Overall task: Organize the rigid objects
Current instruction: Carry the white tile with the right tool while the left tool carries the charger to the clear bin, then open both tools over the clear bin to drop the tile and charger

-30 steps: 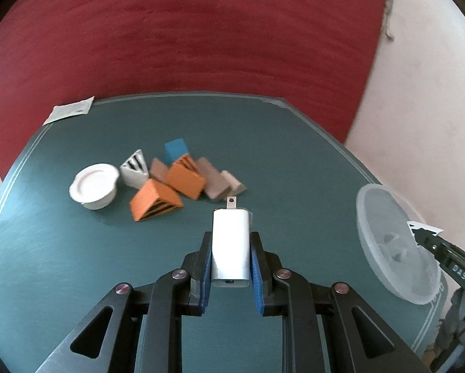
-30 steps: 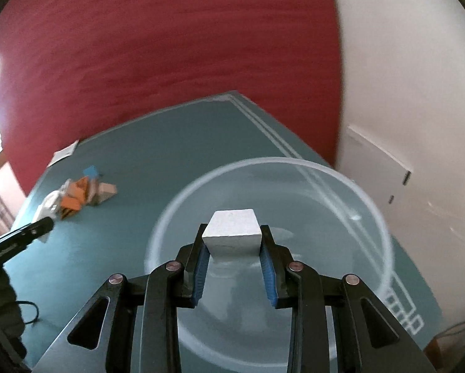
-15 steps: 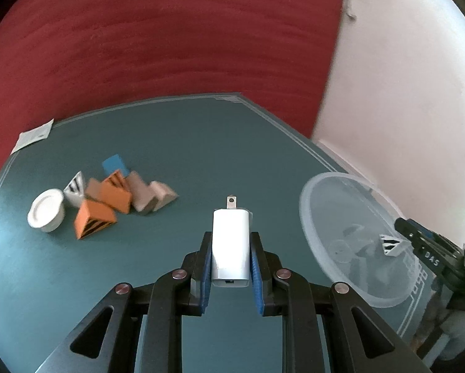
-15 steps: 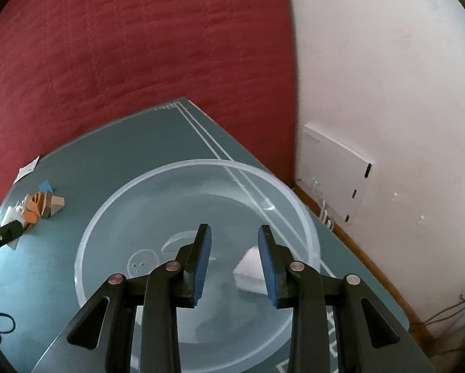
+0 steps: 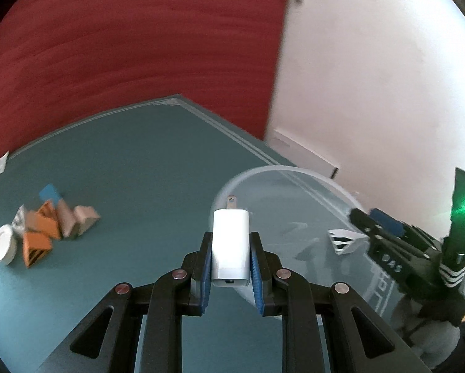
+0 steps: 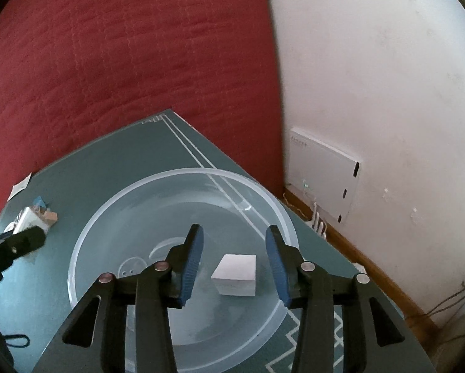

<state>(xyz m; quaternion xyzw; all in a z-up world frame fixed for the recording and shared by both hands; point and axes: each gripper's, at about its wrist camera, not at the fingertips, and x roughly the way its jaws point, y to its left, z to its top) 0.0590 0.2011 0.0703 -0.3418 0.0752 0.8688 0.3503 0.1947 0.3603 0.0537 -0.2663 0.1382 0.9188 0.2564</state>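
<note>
The left gripper (image 5: 231,250) clamps the stiff, light, slick-looking charger (image 5: 231,242) by its flat sides, bowl (image 5: 322,180) at two o'clock; the right gripper (image 6: 234,259) gapes empty.

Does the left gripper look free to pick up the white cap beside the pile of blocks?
Probably not: the left gripper is shut on a white charger, and the white cap sits far left across the table.

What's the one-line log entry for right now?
left gripper: shut on white charger, near bowl | right gripper: open over bowl | white block: in bowl
</note>
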